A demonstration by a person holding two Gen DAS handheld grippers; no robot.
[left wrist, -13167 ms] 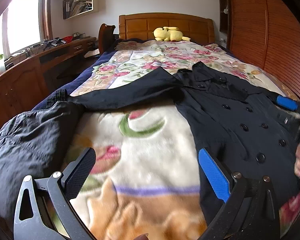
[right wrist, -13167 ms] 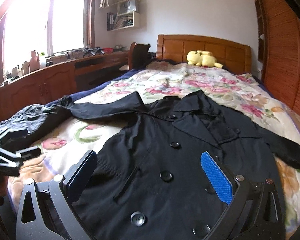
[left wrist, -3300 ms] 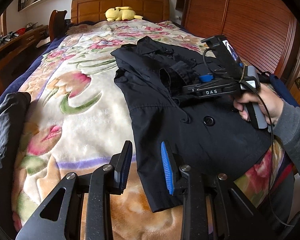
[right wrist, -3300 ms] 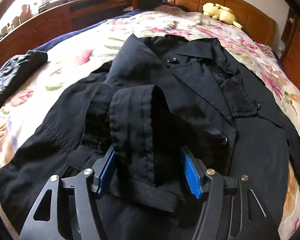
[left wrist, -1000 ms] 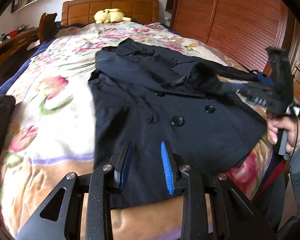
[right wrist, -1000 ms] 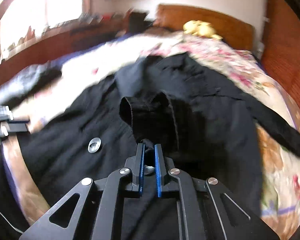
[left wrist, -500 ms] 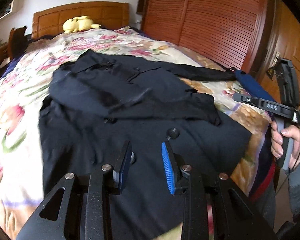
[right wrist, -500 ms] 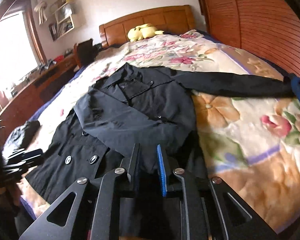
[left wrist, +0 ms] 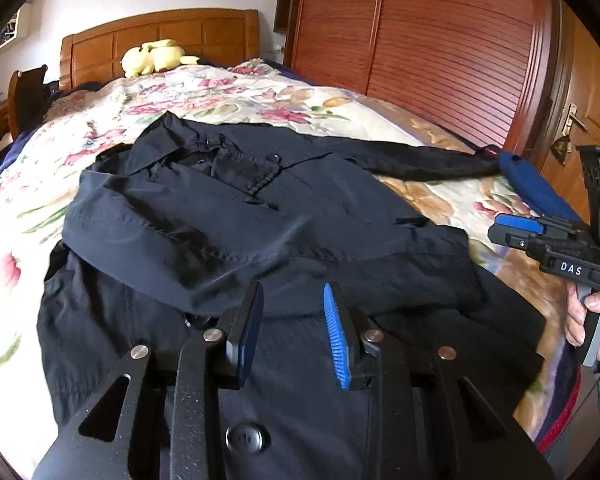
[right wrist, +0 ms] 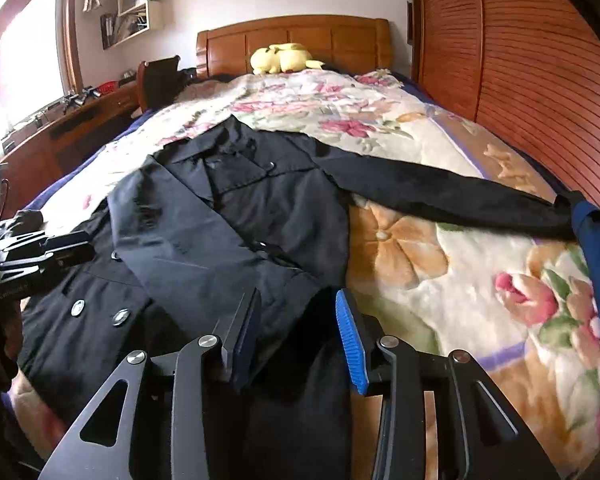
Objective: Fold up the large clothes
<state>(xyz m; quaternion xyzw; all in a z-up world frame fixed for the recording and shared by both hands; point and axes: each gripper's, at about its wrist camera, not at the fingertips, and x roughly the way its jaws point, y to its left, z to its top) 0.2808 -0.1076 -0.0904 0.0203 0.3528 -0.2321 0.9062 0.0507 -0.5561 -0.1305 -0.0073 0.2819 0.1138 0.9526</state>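
Both hand-held grippers, left [left wrist: 292,322] and right [right wrist: 298,330], hover level over the black coat [left wrist: 228,216], jaws spread, empty.

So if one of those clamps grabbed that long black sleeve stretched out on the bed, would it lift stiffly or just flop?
Probably flop: the outstretched sleeve lies limp, following the floral blanket. It would likely drag the black coat along, being attached at the shoulder. The smooth fabric might slip between narrow pads.
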